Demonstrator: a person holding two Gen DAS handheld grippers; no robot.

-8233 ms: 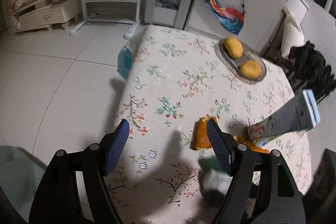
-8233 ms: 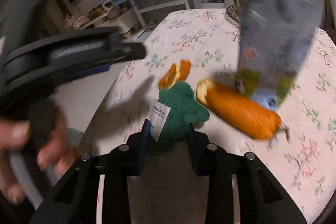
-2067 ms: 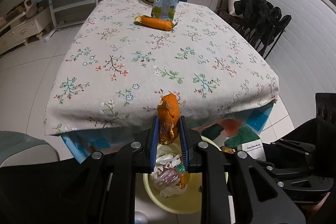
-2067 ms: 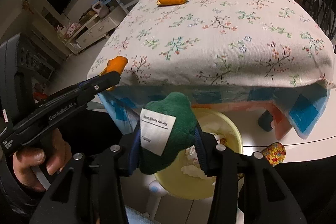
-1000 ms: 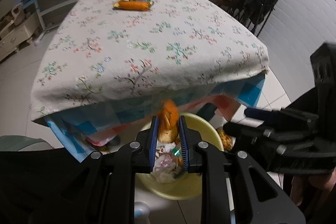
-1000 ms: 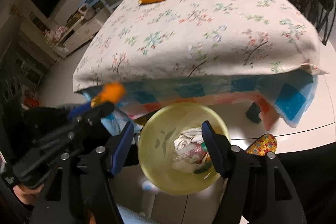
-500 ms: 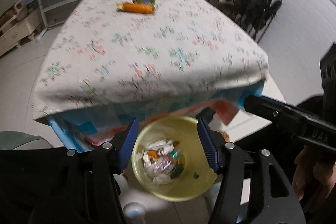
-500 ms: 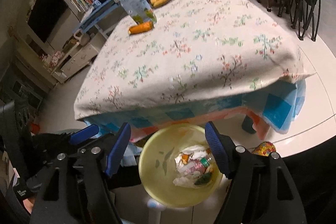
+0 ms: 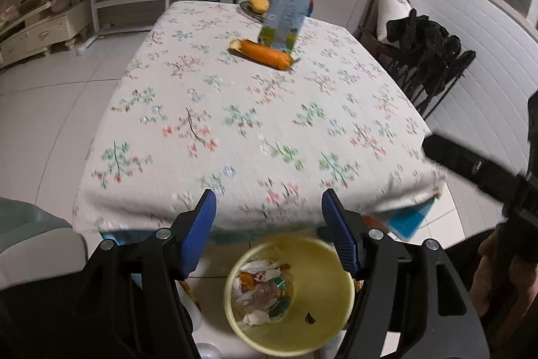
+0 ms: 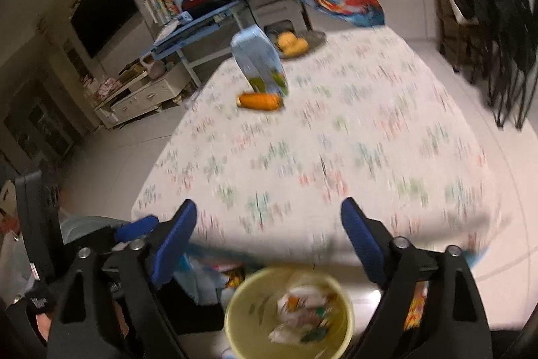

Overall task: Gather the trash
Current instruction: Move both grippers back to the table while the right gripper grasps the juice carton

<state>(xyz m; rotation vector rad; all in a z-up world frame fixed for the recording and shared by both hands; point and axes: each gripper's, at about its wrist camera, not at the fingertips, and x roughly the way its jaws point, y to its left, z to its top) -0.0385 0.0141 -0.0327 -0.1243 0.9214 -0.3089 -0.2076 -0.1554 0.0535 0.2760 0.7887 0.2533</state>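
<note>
Both grippers are spreading their jaws with nothing between the blue pads. Left gripper (image 9: 267,224) hangs over the near edge of the table (image 9: 255,123), and right below it, between the two fingers, sits the yellow bin (image 9: 322,291) on the floor. Inside the bin there's a heap of trash (image 9: 260,291): white crumpled paper, an orange bit, something green, some clear plastic. That heap sits toward the bin's left side, the rest of the inner wall is bare apart from a small dark speck.

Far ahead of the left gripper, across the floral tablecloth, a blue carton (image 9: 285,19) stands tilted, with an orange carrot-looking thing (image 9: 262,53) lying just in front of it, touching or nearly so. Behind the carton is a dish with yellow fruit (image 9: 257,4).

Right gripper (image 10: 269,234) is also over the table edge, pretty blurry shot. Same yellow bin (image 10: 242,318) below and between its fingers, trash pile (image 10: 306,312) visible toward the bin's right side from this angle. Carton (image 10: 259,63), carrot thing (image 10: 259,101) and the fruit dish (image 10: 292,44) are way off ahead, a bit left of center. The left gripper's blue pad (image 10: 134,228) pokes in just left of this one's left finger.
</note>
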